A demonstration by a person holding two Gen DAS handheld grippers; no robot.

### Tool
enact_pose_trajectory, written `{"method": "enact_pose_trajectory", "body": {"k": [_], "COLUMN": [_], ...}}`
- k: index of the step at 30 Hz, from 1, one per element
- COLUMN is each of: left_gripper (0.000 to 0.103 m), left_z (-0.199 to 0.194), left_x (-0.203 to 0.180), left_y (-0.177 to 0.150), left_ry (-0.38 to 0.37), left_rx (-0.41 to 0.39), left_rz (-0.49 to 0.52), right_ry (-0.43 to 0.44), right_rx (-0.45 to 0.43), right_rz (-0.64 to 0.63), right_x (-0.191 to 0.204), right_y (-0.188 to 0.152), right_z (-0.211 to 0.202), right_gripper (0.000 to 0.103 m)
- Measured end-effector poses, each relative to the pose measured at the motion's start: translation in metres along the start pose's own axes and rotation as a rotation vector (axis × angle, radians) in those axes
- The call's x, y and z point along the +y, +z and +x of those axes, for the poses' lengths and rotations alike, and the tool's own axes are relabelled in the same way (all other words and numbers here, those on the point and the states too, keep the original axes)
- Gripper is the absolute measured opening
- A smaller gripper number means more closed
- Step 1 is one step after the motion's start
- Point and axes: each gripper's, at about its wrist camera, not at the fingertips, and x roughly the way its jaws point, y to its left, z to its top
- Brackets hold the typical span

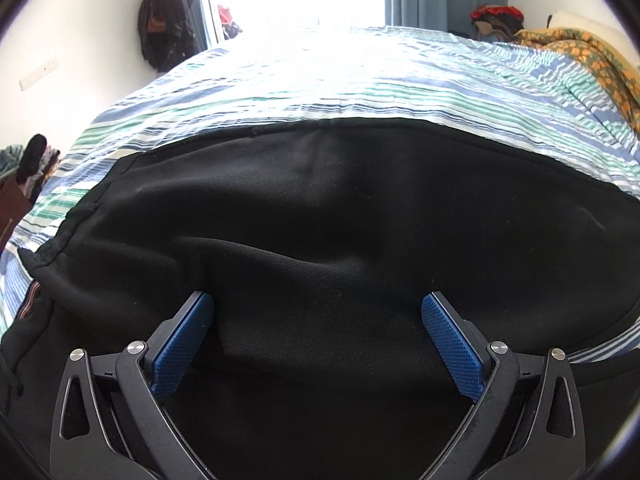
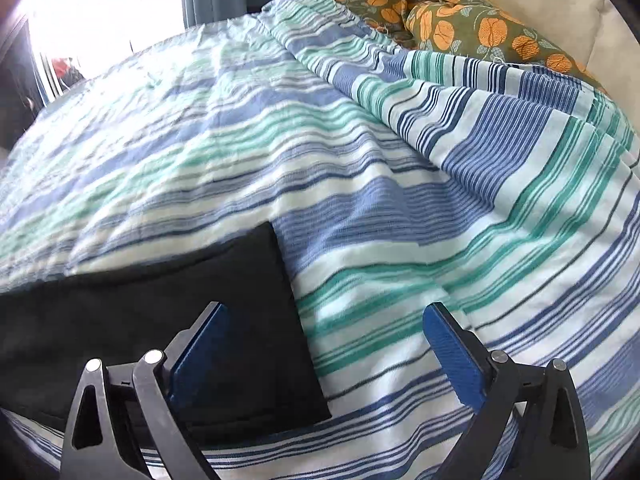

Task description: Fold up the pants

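Note:
Black pants [image 1: 320, 216] lie spread across a striped bed cover [image 1: 320, 84]. In the left wrist view the waist end with its hem is at the left and the cloth fills the lower frame. My left gripper [image 1: 318, 308] is open, low over the black cloth, with nothing between its blue pads. In the right wrist view the leg end of the pants [image 2: 168, 296] lies flat at lower left. My right gripper [image 2: 324, 316] is open over the leg's hem edge, its left finger [image 2: 200, 344] above the cloth and its right finger [image 2: 452, 348] above the striped cover [image 2: 400, 184].
A floral orange and green blanket [image 2: 440, 20] is heaped at the head of the bed, also in the left wrist view [image 1: 588, 56]. Dark clothes [image 1: 164, 20] hang on the far wall by a bright window. A clothes pile [image 1: 496, 20] sits beyond the bed.

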Motion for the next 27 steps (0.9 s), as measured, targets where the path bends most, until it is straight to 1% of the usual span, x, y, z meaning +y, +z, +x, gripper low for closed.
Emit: {"method": "enact_pose_trajectory", "body": {"k": [1, 2, 3, 4, 6, 7, 8, 9, 10, 11, 13, 16, 18, 20, 21, 23, 24, 25, 26, 27], "left_gripper": [0.102, 0.102, 0.102, 0.102, 0.102, 0.102, 0.102, 0.102, 0.102, 0.102, 0.102, 0.102, 0.102, 0.102, 0.102, 0.102, 0.102, 0.102, 0.102, 0.102], "left_z": [0.0, 0.001, 0.001, 0.001, 0.002, 0.002, 0.002, 0.002, 0.002, 0.003, 0.003, 0.003, 0.004, 0.004, 0.004, 0.005, 0.006, 0.006, 0.006, 0.007], "left_x": [0.0, 0.0, 0.0, 0.0, 0.0, 0.0, 0.0, 0.0, 0.0, 0.0, 0.0, 0.0, 0.0, 0.0, 0.0, 0.0, 0.0, -0.001, -0.003, -0.004], "left_y": [0.0, 0.0, 0.0, 0.0, 0.0, 0.0, 0.0, 0.0, 0.0, 0.0, 0.0, 0.0, 0.001, 0.001, 0.001, 0.002, 0.003, 0.003, 0.004, 0.005], "left_ry": [0.001, 0.001, 0.002, 0.002, 0.002, 0.002, 0.002, 0.002, 0.002, 0.003, 0.003, 0.003, 0.004, 0.004, 0.005, 0.008, 0.013, 0.019, 0.027, 0.037], "left_rx": [0.0, 0.0, 0.0, 0.001, 0.001, 0.0, 0.0, 0.0, 0.001, 0.0, 0.0, 0.0, 0.0, 0.0, 0.001, 0.004, 0.007, 0.01, 0.012, 0.016], "left_rz": [0.0, 0.001, 0.001, 0.001, 0.001, 0.001, 0.001, 0.001, 0.001, 0.001, 0.001, 0.001, 0.002, 0.002, 0.002, 0.006, 0.009, 0.014, 0.02, 0.027], "right_ry": [0.058, 0.08, 0.071, 0.043, -0.015, -0.007, 0.019, 0.016, -0.003, 0.007, 0.071, 0.167, 0.225, 0.263, 0.271, 0.275, 0.245, 0.186, 0.125, 0.048], "right_rx": [0.008, 0.026, 0.055, 0.089, 0.145, 0.144, 0.134, 0.125, 0.106, 0.078, 0.016, -0.071, -0.114, -0.138, -0.135, -0.108, -0.086, -0.061, -0.03, 0.011], "right_rz": [-0.011, -0.028, -0.051, -0.069, -0.062, -0.037, -0.019, -0.021, -0.048, -0.083, -0.158, -0.34, -0.441, -0.494, -0.49, -0.411, -0.351, -0.287, -0.22, -0.155], "right_x": [0.003, 0.006, 0.014, 0.02, 0.03, 0.031, 0.033, 0.036, 0.044, 0.05, 0.067, 0.099, 0.114, 0.121, 0.119, 0.102, 0.091, 0.079, 0.065, 0.052], "right_y": [0.006, 0.011, 0.014, 0.016, 0.017, 0.017, 0.018, 0.018, 0.017, 0.015, 0.001, -0.033, -0.07, -0.115, -0.137, -0.178, -0.193, -0.206, -0.217, -0.224], "right_z": [0.004, 0.011, 0.021, 0.032, 0.053, 0.057, 0.058, 0.056, 0.049, 0.037, 0.0, -0.066, -0.111, -0.148, -0.16, -0.171, -0.171, -0.168, -0.164, -0.157], "right_gripper": [0.085, 0.072, 0.059, 0.055, 0.054, 0.053, 0.042, 0.024, 0.019, 0.007, 0.007, 0.007, 0.007, 0.007, 0.007, 0.007, 0.007, 0.007, 0.015, 0.035]}}
